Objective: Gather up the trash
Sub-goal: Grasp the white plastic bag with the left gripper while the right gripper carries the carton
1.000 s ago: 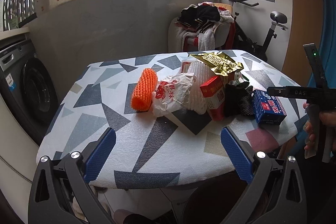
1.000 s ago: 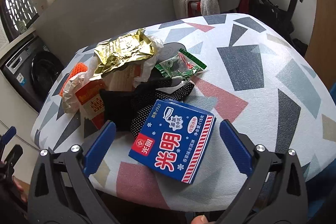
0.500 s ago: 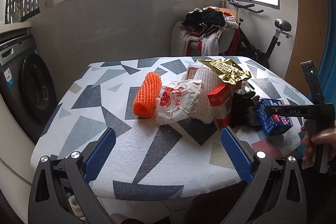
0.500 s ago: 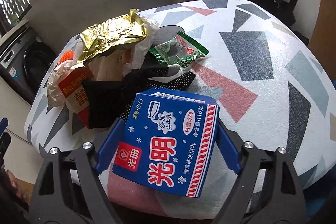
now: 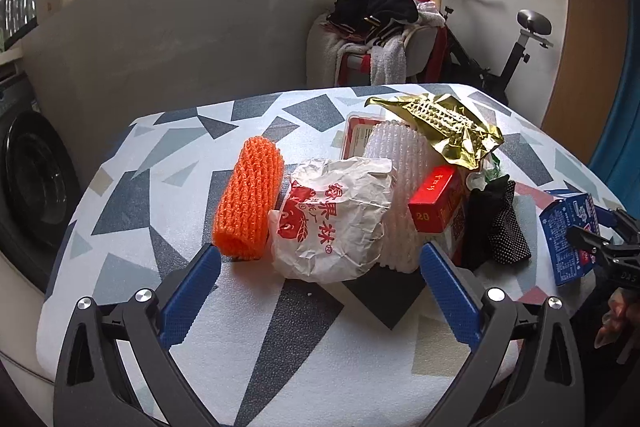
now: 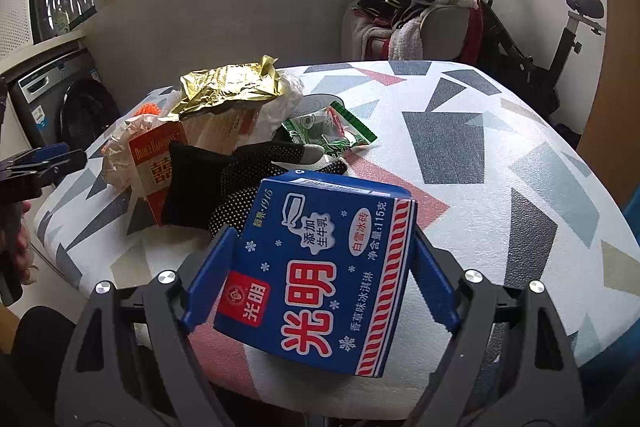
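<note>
Left view: the left gripper (image 5: 320, 279) hangs with jaws wide open and empty, near the white bag (image 5: 334, 223) and orange net (image 5: 249, 199) on the patterned surface (image 5: 132, 187); right view: the right gripper (image 6: 320, 283) has its jaws clamped on the blue carton (image 6: 320, 267) at the surface's near edge.

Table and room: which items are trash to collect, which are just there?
Trash: blue carton (in right hand-held gripper), orange net, white bag, white foam net, red box, gold foil, green wrapper.

Just there: table, washing machine, clothes chair, exercise bike.
</note>
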`<action>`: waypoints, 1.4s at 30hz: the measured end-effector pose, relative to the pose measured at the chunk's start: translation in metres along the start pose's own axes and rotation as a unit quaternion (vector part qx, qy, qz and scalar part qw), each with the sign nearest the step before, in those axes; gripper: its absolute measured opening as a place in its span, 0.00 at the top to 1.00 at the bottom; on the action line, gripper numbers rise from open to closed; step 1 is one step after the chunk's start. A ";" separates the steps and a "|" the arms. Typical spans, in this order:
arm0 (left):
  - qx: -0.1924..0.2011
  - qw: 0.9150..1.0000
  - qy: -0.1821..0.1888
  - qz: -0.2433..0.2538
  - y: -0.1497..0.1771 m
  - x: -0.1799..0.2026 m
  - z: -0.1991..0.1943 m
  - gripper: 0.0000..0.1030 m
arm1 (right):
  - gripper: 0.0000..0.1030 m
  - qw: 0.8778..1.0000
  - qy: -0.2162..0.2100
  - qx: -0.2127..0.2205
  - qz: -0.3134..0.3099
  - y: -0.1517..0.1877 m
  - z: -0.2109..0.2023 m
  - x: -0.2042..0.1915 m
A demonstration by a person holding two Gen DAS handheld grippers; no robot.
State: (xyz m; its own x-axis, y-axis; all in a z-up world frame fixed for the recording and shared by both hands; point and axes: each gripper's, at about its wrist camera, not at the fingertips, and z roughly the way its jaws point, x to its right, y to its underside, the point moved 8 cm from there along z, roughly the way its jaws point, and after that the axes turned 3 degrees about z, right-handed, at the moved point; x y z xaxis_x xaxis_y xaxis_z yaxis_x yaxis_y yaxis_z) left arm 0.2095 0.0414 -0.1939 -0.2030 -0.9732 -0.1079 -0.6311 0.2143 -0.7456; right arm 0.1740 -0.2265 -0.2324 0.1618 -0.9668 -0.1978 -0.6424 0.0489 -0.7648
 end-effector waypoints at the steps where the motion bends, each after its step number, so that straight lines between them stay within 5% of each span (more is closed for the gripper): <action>1: -0.007 1.000 -0.003 0.003 -0.002 0.000 0.009 0.07 | 0.19 1.000 -0.005 -0.001 0.001 0.000 0.001 -0.001; 5: -0.029 0.999 -0.014 0.009 -0.007 -0.002 0.039 0.15 | 0.19 1.000 -0.013 -0.006 0.011 0.001 0.005 0.001; 9: -0.046 0.999 0.005 -0.014 -0.004 -0.006 0.046 0.70 | 0.19 1.000 -0.017 -0.002 0.020 0.001 0.004 0.003; 12: -0.026 0.999 0.019 -0.030 -0.007 -0.012 0.031 0.79 | 0.19 1.000 -0.018 0.000 0.022 0.000 0.004 0.005; 21: 0.009 0.998 0.051 -0.020 -0.015 -0.007 -0.033 0.81 | 0.19 0.999 -0.025 0.013 0.016 0.002 -0.002 0.002; 33: 0.023 0.982 0.185 0.017 0.068 0.059 -0.112 0.81 | 0.19 0.999 -0.029 0.026 0.003 0.003 -0.030 -0.002; 42: 0.003 0.979 0.202 0.040 0.110 0.078 -0.115 0.81 | 0.19 0.998 -0.057 0.024 -0.008 0.017 -0.059 -0.016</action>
State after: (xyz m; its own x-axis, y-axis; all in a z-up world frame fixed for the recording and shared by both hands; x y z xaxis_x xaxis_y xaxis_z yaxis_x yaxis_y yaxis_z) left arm 0.0385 -0.0018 -0.2085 -0.5321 -0.8406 0.1013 -0.5969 0.2876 -0.7490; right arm 0.1158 -0.2245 -0.2062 0.2580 -0.9330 -0.2510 -0.6027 0.0477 -0.7965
